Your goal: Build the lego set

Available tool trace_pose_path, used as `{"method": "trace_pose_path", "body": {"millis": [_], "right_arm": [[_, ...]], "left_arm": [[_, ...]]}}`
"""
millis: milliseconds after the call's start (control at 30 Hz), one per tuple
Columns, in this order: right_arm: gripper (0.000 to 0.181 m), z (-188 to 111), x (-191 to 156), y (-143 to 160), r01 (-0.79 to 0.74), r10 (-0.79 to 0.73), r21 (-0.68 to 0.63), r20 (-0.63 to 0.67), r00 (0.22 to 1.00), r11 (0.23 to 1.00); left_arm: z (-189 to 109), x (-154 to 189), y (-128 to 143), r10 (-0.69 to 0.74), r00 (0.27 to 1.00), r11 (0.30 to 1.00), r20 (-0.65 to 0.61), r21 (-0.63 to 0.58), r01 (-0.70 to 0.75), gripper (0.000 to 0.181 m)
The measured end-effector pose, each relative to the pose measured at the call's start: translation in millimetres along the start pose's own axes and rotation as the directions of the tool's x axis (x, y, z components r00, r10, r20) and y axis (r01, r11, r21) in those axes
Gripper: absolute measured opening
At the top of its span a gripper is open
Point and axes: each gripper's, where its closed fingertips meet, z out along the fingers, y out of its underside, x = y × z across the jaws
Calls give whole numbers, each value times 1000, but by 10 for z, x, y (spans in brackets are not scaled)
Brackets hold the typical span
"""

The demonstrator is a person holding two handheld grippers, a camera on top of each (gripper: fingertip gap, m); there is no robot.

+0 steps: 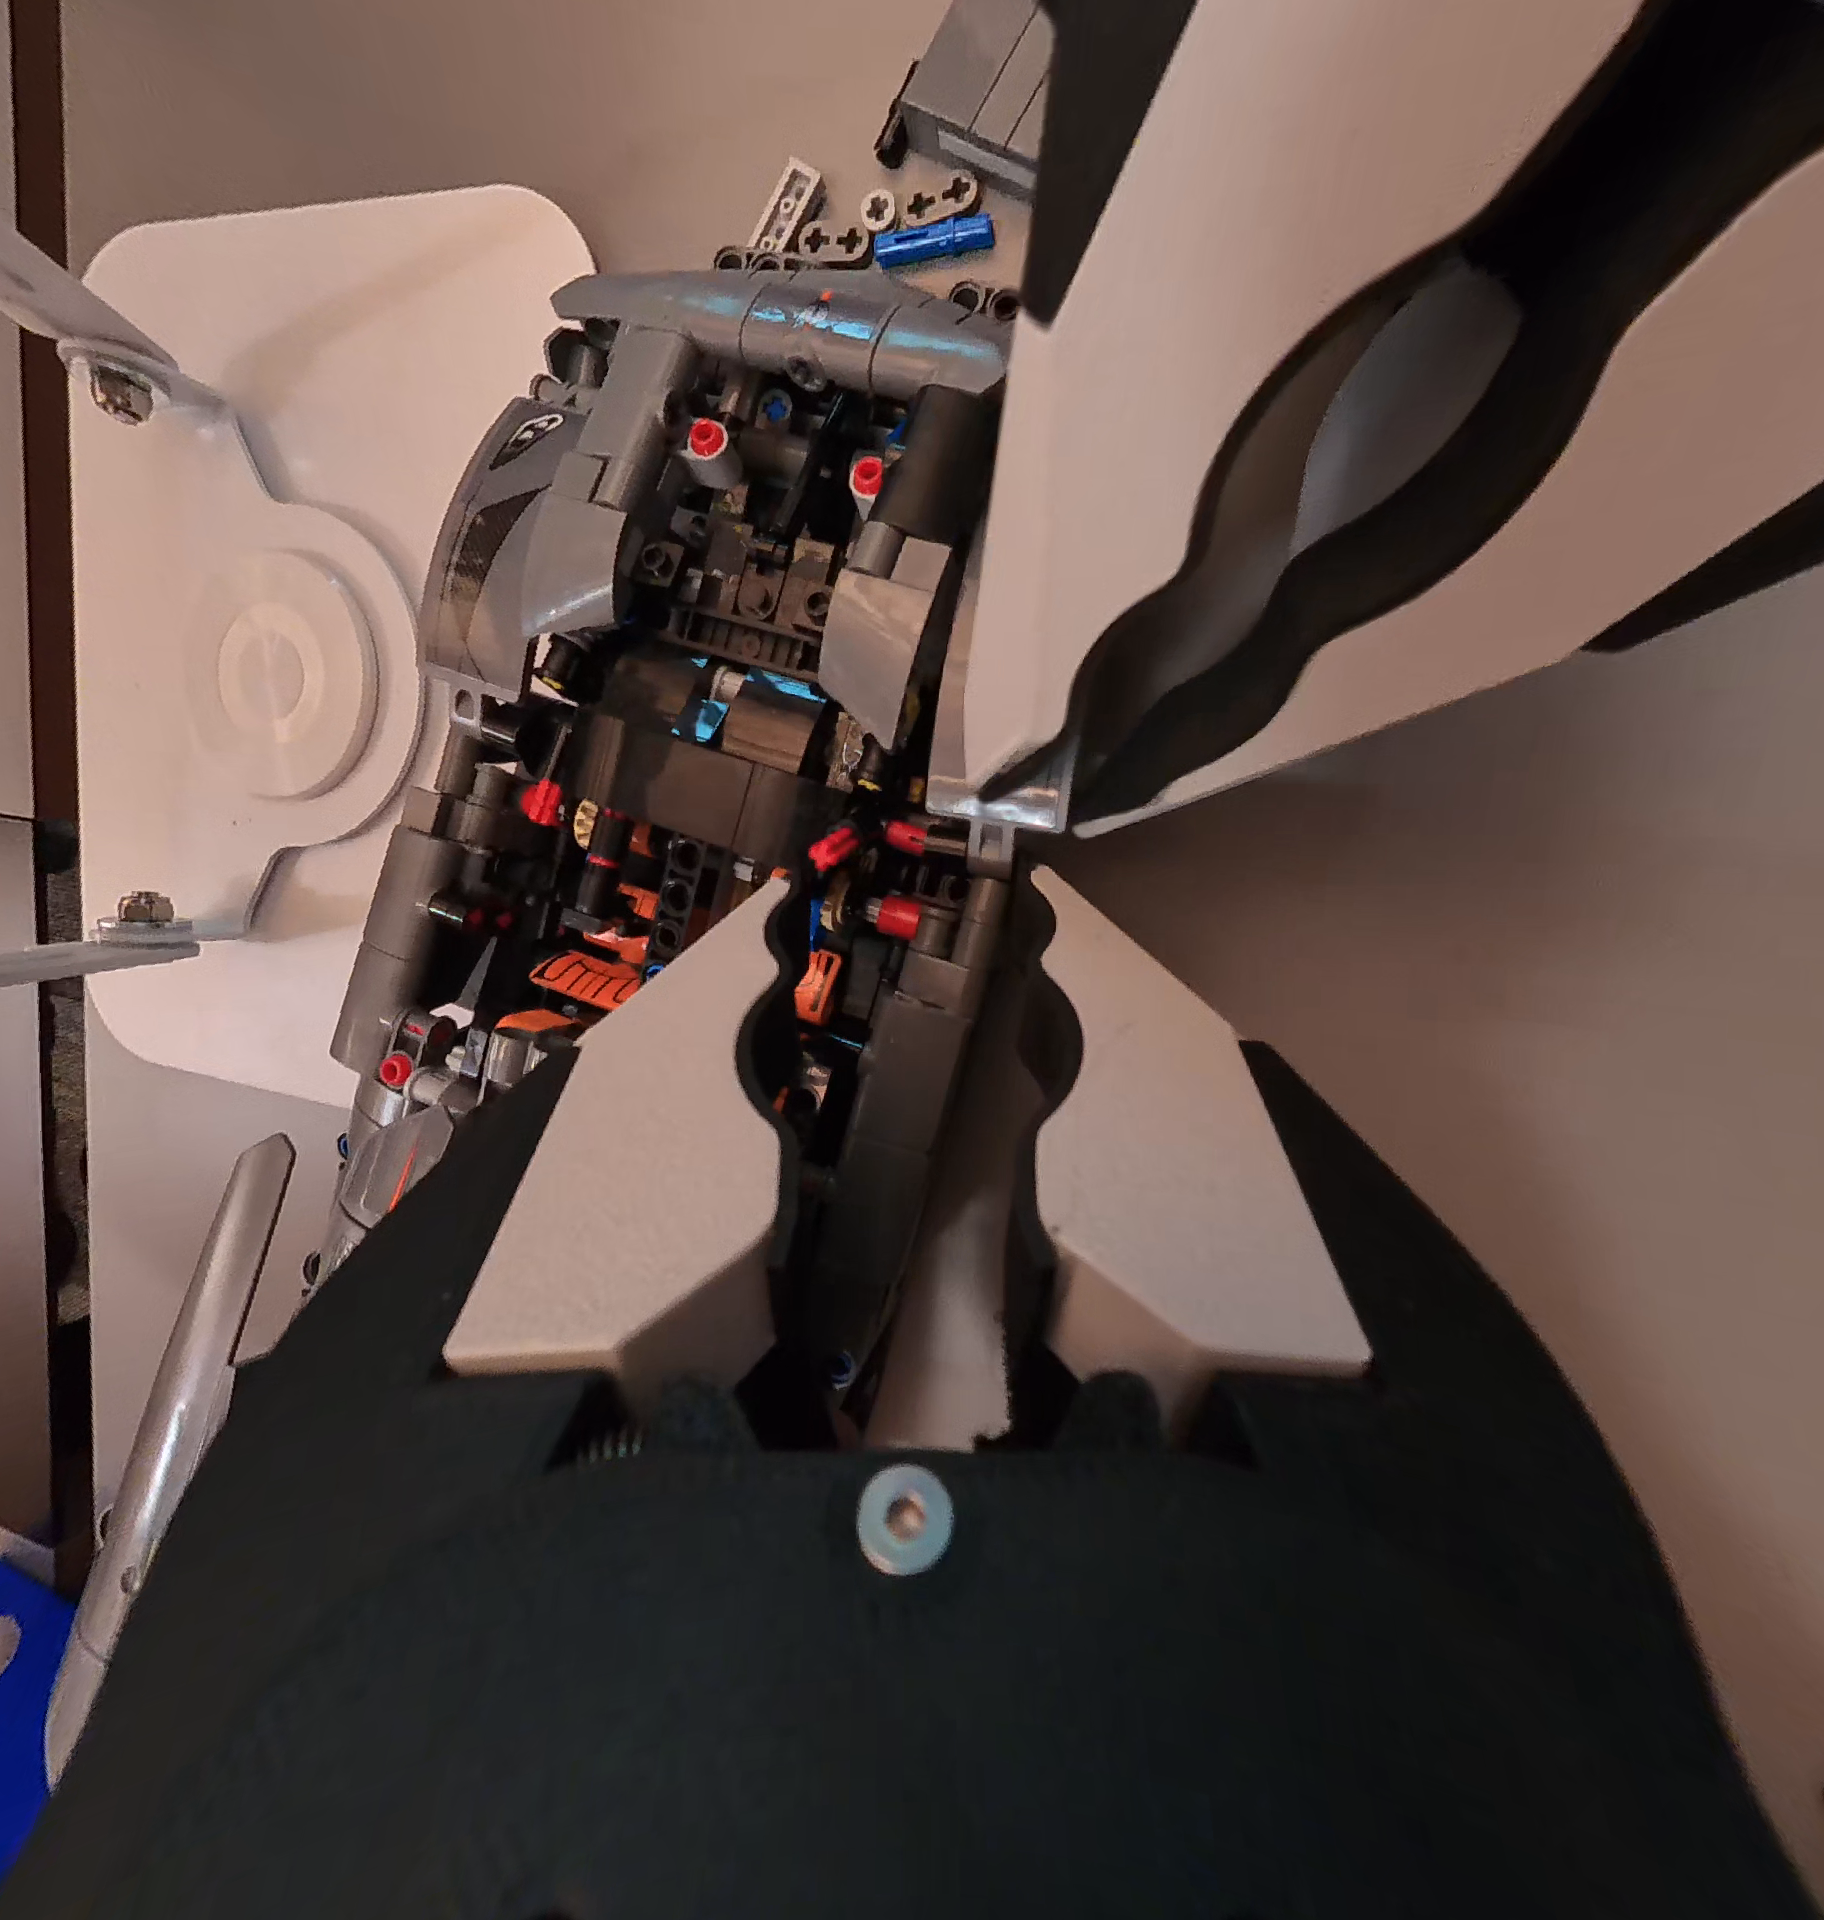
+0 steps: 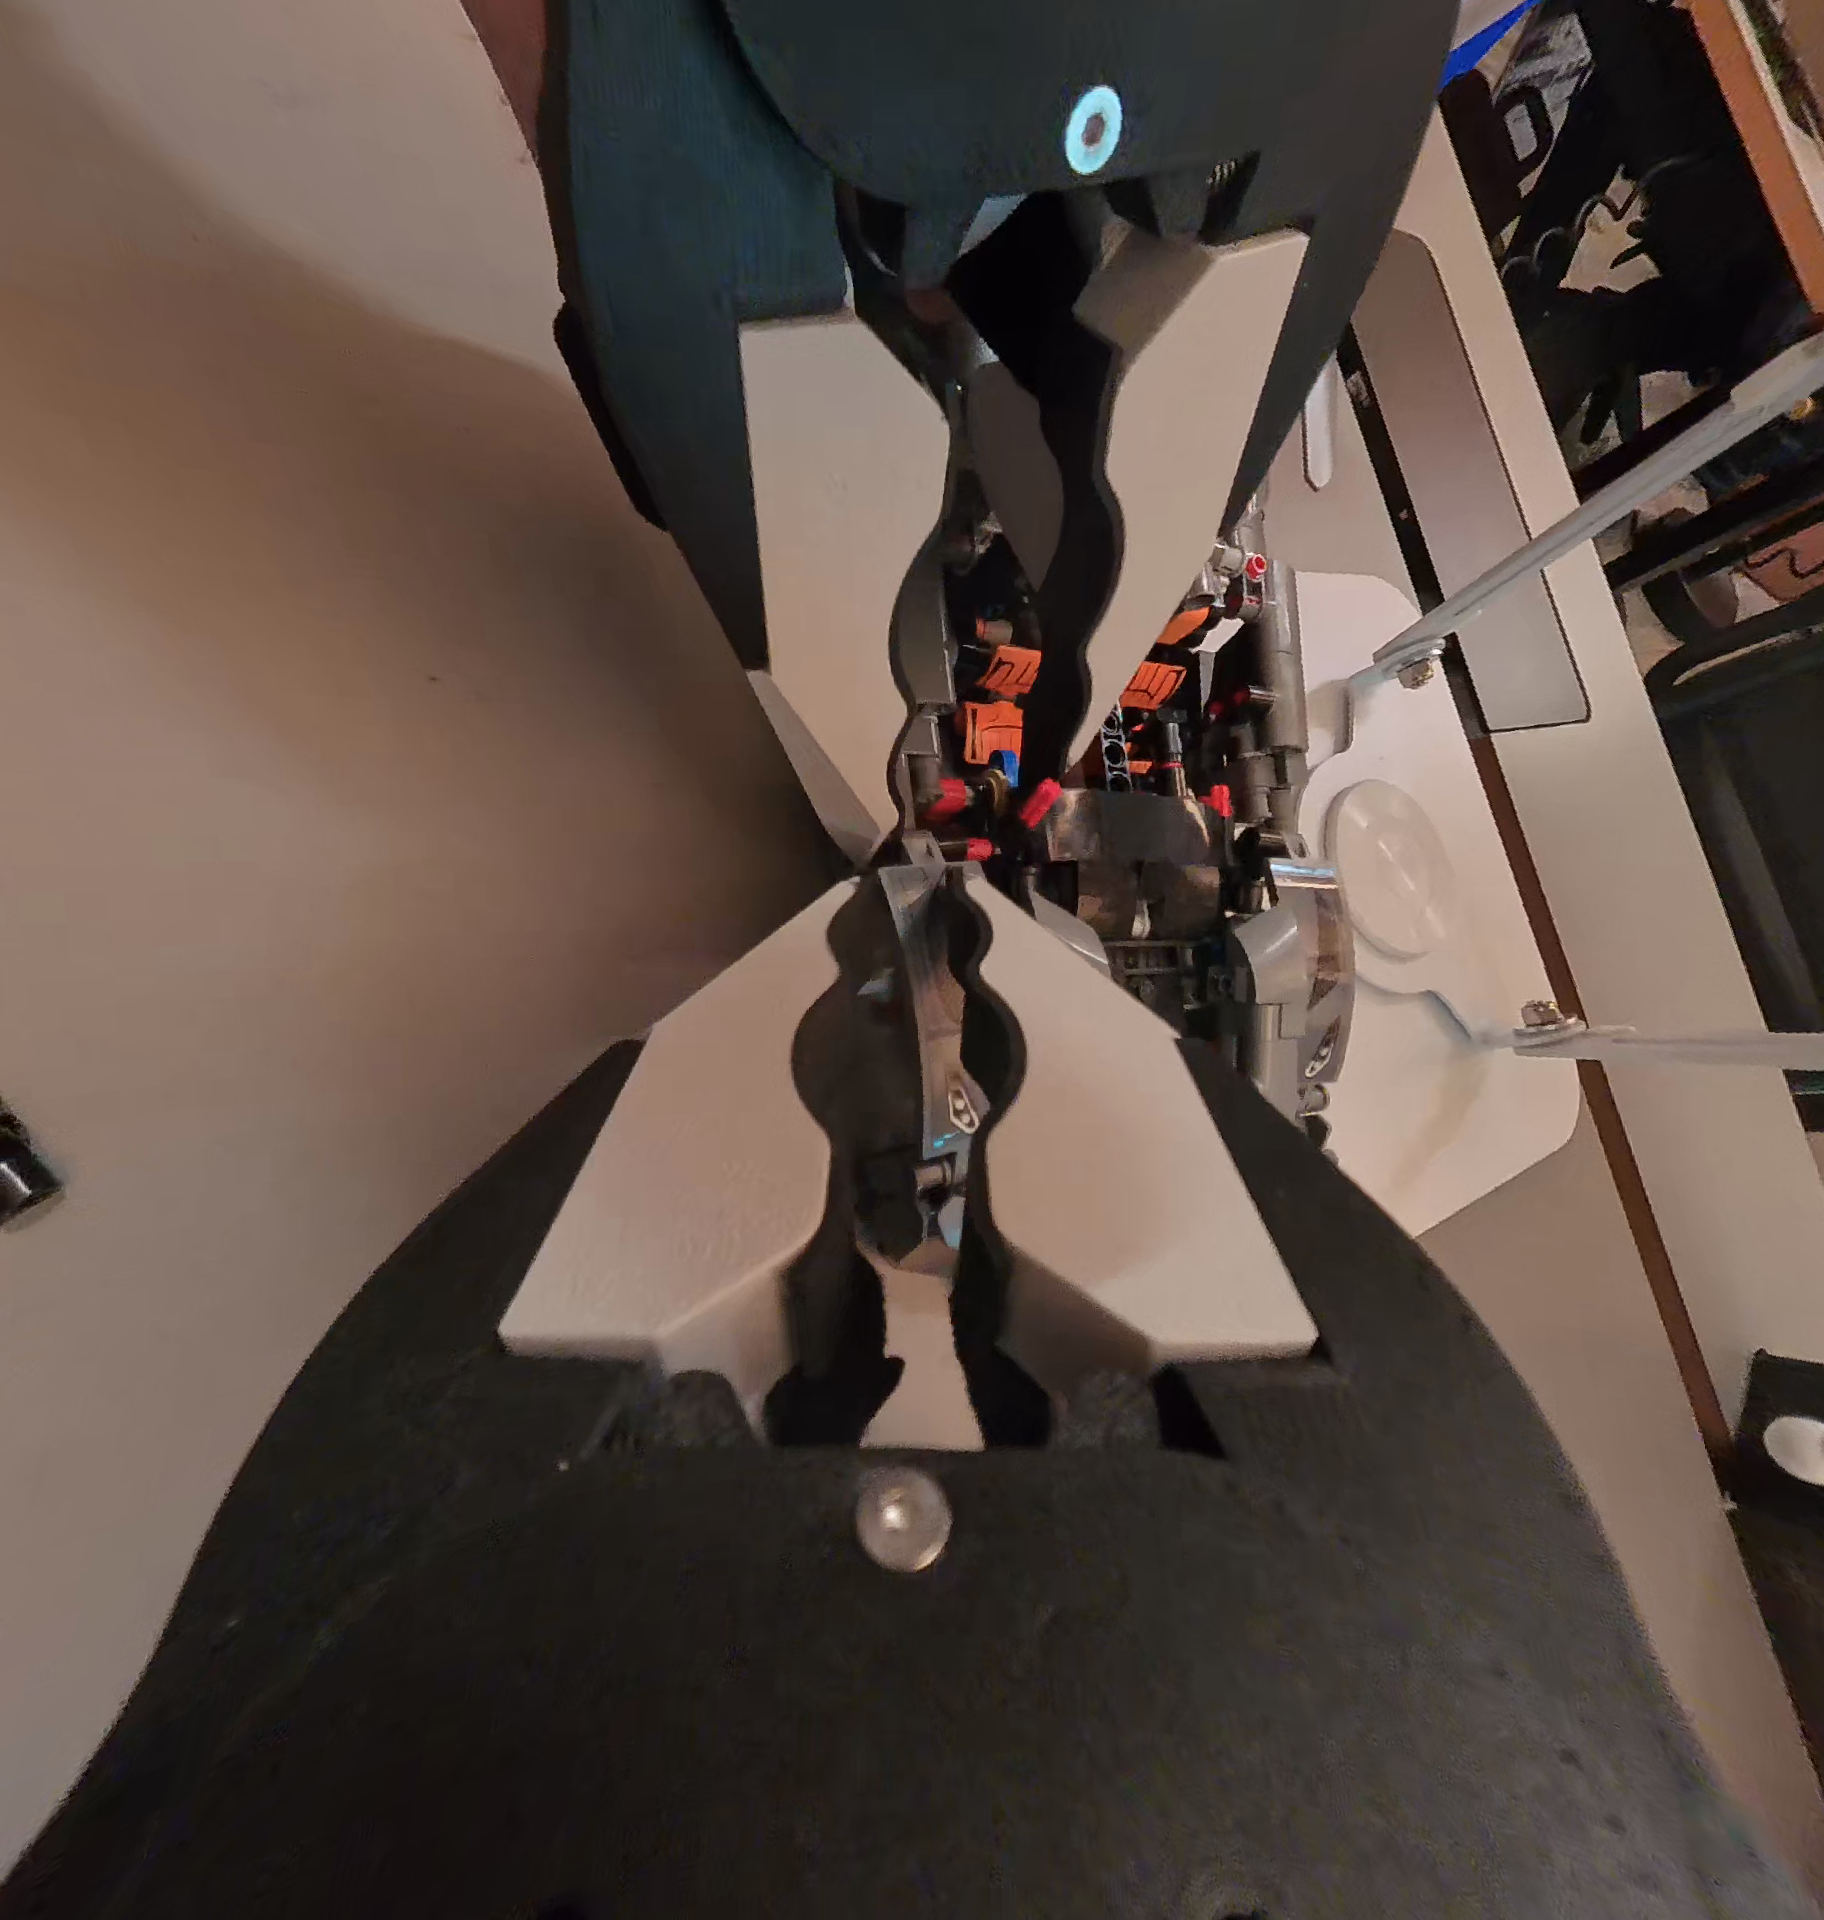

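Lego car (image 1: 700, 665), part-built, grey shell over black, red and orange inner parts, lies on the pale bench (image 1: 1459, 987). Its long axis runs straight away from the left tool (image 1: 908, 883), leaning a little leftward; the end with the curved grey bar points to the far side, where loose pieces sit. Left tool is clenched on the car's near right side wall, one finger inside the body, the other outside. Right tool (image 2: 913, 883) comes in from the opposite direction, tips nearly meeting the left tool's; it is clenched on a curved grey panel (image 2: 934, 1029) at the car's right flank, the panel standing edge-on between its fingers. Just beyond the car's far end lie a blue pin (image 1: 934, 241), pale beams with cross holes (image 1: 892, 213) and a grey block (image 1: 975, 104). Beside the car on its left, a white rounded plate (image 1: 295, 436) with a raised disc and bolted metal struts rests on the bench. Bench edge shows dark wood. Beyond it, in the right wrist view, dark clutter, too dim to name.
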Motion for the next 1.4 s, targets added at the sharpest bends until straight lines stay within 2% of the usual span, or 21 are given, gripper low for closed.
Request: {"method": "trace_pose_path", "body": {"millis": [233,300,367,433,500,567,667,733,767,833,900,1033,1100,1167,1300,1400], "right_arm": [[6,-12,-1,37,18,-18,-17,-10,1000,1000],[5,-23,9,62,12,-12,-18,-13,1000,1000],[5,-31,25,83,4,-4,-15,-14,1000,1000],[4,-35,25,89,1,-1,-9,-8,1000,1000],[5,-36,19,87,-1,1,-7,-2,1000,1000],[4,-42,8,84,-5,5,0,7,1000,1000],[2,-55,4,83,-16,16,13,19,1000,1000],[1,-52,-3,87,-17,17,18,23,1000,1000],[1,-50,-3,87,-20,19,20,24,1000,1000],[1,-51,-5,87,-22,21,24,24,999,999],[1,-53,-3,86,-24,23,26,26,999,999],[0,-74,-27,62,-23,21,39,35,999,999],[0,-87,-53,42,-21,19,51,46,999,998],[0,-95,-65,31,-18,15,56,48,999,998],[0,-107,-73,0,-20,16,72,55,998,997],[0,-98,-78,13,-17,13,64,55,998,998]], "left_arm": [[-22,24,-24,-5,1000,1000,-18,14,5,33],[-101,39,-40,-28,998,999,-57,33,30,35],[-199,-30,-57,-57,997,996,-59,61,61,37],[-282,-187,-45,-90,996,992,-11,86,91,37],[-320,-290,-43,-132,991,986,-2,104,132,48],[-341,-467,-12,-148,986,985,75,96,141,70],[-350,-564,-18,-181,982,981,54,81,176,98],[-321,-549,-55,-187,982,980,-5,73,187,103],[-306,-573,-69,-165,986,984,5,63,165,105],[-282,-550,-66,-111,994,994,-8,2,111,107],[-308,-619,-98,-50,998,998,32,-40,51,99],[-203,-633,-132,-30,999,990,-32,-142,26,80],[-63,-661,-42,-36,998,972,-45,-235,25,91],[62,-690,88,-25,998,947,-52,-320,7,87],[141,-698,187,-32,995,922,-98,-388,-8,90],[134,-662,278,-111,982,892,-155,-452,30,95]]}}
